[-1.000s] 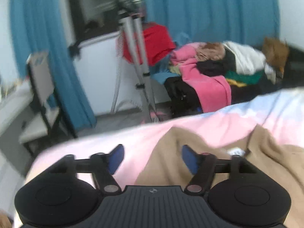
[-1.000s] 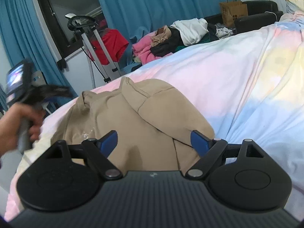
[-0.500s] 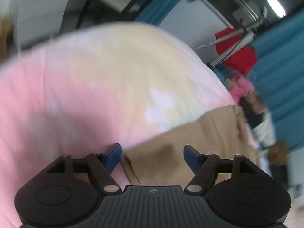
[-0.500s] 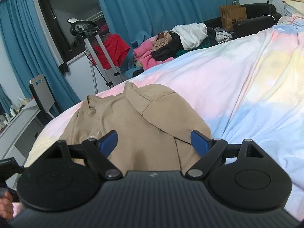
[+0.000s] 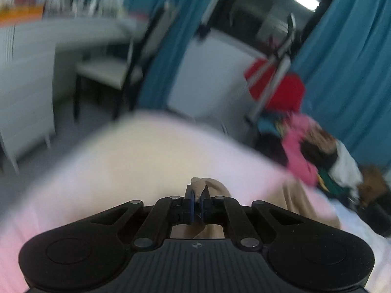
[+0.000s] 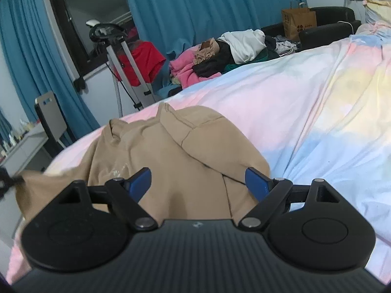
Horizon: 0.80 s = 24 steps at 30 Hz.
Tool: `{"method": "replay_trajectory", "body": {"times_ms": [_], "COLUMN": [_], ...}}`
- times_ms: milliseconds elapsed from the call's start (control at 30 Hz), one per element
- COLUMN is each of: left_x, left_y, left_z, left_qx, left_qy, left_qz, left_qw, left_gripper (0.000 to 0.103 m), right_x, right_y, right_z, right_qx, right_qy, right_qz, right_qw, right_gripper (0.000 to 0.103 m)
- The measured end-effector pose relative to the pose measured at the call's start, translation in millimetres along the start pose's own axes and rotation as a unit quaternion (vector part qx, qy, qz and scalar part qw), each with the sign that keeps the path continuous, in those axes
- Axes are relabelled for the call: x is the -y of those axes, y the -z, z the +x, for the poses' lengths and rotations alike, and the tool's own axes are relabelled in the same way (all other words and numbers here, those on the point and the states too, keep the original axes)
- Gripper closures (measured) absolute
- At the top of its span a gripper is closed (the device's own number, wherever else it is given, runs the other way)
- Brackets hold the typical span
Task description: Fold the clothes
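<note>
A tan hoodie (image 6: 171, 151) lies spread on the pastel bedsheet (image 6: 281, 97), hood towards the far edge. My right gripper (image 6: 198, 183) is open and empty, hovering over the hoodie's near part. My left gripper (image 5: 197, 195) is shut on a fold of the tan hoodie (image 5: 200, 185), which bunches between its blue pads. In the right wrist view that pinched corner (image 6: 29, 185) is lifted at the far left, with the left gripper mostly out of frame. The left wrist view is motion-blurred.
A pile of clothes (image 6: 220, 56) lies past the bed's far edge. A steamer stand with a red garment (image 6: 139, 63) stands by the blue curtains (image 6: 207, 7). A chair (image 6: 51, 119) and white desk (image 5: 61, 41) are at the left. A paper bag (image 6: 298, 22) sits on a black sofa.
My left gripper has closed on the hoodie's left edge and lifted it; it was open before. The left view swung up and around. The right gripper stays open and still.
</note>
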<state>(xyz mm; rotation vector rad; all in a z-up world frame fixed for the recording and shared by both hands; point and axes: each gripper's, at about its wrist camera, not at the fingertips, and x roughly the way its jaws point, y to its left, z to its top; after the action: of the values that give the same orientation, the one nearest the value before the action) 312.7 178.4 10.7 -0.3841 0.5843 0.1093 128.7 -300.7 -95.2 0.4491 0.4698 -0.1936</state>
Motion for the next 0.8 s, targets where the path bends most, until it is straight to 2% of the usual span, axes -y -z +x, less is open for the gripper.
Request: {"method": "replay_trajectory", "body": {"times_ms": [133,233,333,400,533,567,633,733,800], "left_x": [21,42,53,54,61,64,72,85,93], "left_y": [-62,-78,-63,-46,-15,-10,1,19,35], "left_z": [21,60,103,120,123,114,91,48,5], "left_qx": [0.049,0.049,0.031,0.024,0.01,0.009,0.013,0.023,0.028], "left_qy": [-0.079,-0.143,-0.167,-0.154,-0.112,-0.102,-0.089,-0.062,-0.035], "left_qz": [0.067,0.105,0.133,0.148,0.158,0.161,0.169,0.186,0.197], "left_qw": [0.9934,0.983,0.9765,0.9766,0.9809,0.9817,0.9816,0.9803,0.9794], "left_gripper": [0.098,0.098,0.098,0.095,0.073,0.068,0.042,0.027,0.022], "right_x": [3,3,4,4,4,4,3,6,11], "right_y": [-4,-6,-7,-7,-6,-6,-8,-12,-16], "right_z": [2,7,13,16,20,21,19,13,7], "right_qx": [0.01,0.016,0.02,0.021,0.024,0.025,0.027,0.031,0.032], "right_qy": [0.008,0.018,0.023,0.022,0.015,0.013,0.007,-0.004,-0.007], "right_qz": [0.006,0.003,-0.004,-0.008,-0.016,-0.017,-0.019,-0.018,-0.01], "right_qw": [1.0,1.0,1.0,0.999,0.999,0.999,0.999,0.999,0.999], "right_gripper": [0.018,0.018,0.018,0.018,0.018,0.018,0.018,0.018,0.018]}}
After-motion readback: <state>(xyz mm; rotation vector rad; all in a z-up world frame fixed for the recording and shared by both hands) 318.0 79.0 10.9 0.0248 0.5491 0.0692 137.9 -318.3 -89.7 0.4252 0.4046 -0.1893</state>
